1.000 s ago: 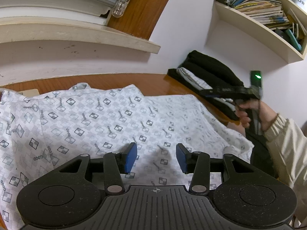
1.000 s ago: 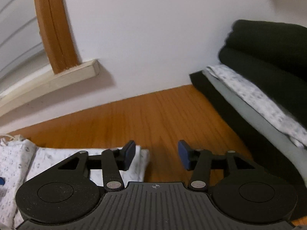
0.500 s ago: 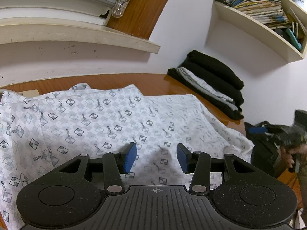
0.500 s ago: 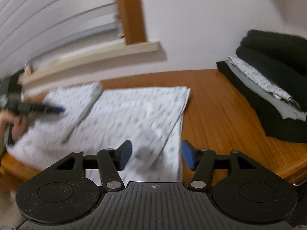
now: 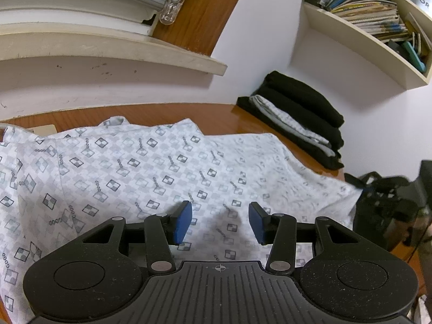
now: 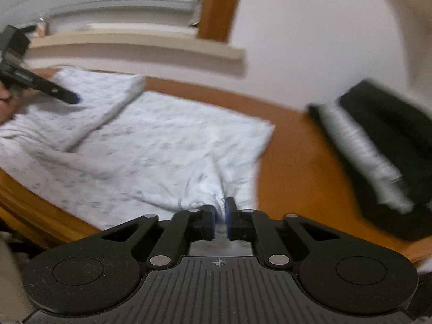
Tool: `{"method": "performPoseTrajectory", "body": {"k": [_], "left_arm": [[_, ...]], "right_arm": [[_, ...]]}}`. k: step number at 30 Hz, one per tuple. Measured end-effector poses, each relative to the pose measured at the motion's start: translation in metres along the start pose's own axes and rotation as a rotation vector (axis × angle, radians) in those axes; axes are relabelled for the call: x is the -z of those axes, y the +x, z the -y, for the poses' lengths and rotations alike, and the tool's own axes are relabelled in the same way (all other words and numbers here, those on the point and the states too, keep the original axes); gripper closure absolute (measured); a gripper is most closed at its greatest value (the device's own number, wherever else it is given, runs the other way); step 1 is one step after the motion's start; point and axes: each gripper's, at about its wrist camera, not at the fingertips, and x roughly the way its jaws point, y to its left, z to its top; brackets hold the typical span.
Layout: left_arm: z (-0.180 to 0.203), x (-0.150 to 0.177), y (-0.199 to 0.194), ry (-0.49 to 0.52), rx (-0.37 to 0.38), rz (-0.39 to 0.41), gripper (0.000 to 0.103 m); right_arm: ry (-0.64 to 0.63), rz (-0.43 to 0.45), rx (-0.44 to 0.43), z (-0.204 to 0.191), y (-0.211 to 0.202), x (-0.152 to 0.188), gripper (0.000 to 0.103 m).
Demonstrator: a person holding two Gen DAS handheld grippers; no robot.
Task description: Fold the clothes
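From the left wrist view, the left gripper (image 5: 220, 222) hangs just above the patterned shirt (image 5: 135, 167), its blue pads well apart with nothing between them. The shirt, white with small grey checked squares, lies spread over the wooden table (image 5: 216, 113), reaching from the left edge towards the right edge. At the far right corner of the table a stack of folded clothes (image 5: 299, 118), mostly black with a pale layer in it, sits against the white wall. A window sill (image 5: 113, 51) runs along the wall beyond the far edge, and a wall shelf (image 5: 378, 27) full of books and booklets hangs above the stack. At the right edge of the table the right gripper (image 5: 388, 202) shows only as a dark blurred shape, next to the shirt's right corner.

From the right wrist view, which is blurred, the right gripper (image 6: 221, 221) is clamped on a bunched fold of the shirt (image 6: 162, 145) at the near edge of the table (image 6: 294, 167), the cloth pinched between the blue pads. The left gripper (image 6: 67, 97) hovers over the folded part of the shirt at the far left. The stack of folded clothes (image 6: 378, 145) lies at the right side of the table.
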Motion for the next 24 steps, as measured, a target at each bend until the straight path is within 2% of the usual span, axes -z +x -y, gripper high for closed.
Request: {"method": "performPoseTrajectory", "body": {"k": [3, 6, 10, 12, 13, 14, 17, 21, 24], "left_arm": [[0.000, 0.000, 0.000, 0.002, -0.003, -0.001, 0.052], [0.001, 0.000, 0.001, 0.006, -0.003, -0.003, 0.049], [0.001, -0.001, 0.001, 0.003, 0.002, 0.001, 0.046], [0.001, -0.001, 0.001, 0.003, 0.001, 0.001, 0.046], [0.001, -0.001, 0.001, 0.006, -0.001, 0.001, 0.046], [0.001, -0.001, 0.001, 0.008, -0.002, 0.001, 0.046], [0.002, -0.001, 0.002, 0.016, -0.005, 0.000, 0.043], [0.003, -0.001, 0.002, 0.024, -0.009, 0.000, 0.042], [0.002, -0.001, 0.001, 0.023, -0.009, 0.000, 0.042]], "right_arm": [[-0.074, 0.027, 0.078, 0.006, -0.021, -0.002, 0.096], [-0.173, -0.004, 0.103, -0.001, -0.021, 0.007, 0.096], [-0.263, -0.087, 0.052, -0.014, -0.004, 0.025, 0.094], [-0.262, -0.096, 0.052, -0.014, -0.006, 0.027, 0.090], [-0.260, -0.100, 0.054, -0.013, -0.007, 0.028, 0.082], [-0.247, -0.101, 0.062, -0.010, -0.011, 0.028, 0.068], [-0.149, -0.088, 0.046, 0.004, -0.023, 0.028, 0.053], [0.080, -0.054, -0.009, 0.026, -0.032, 0.033, 0.049], [0.300, -0.023, -0.072, 0.040, -0.029, 0.042, 0.046]]}}
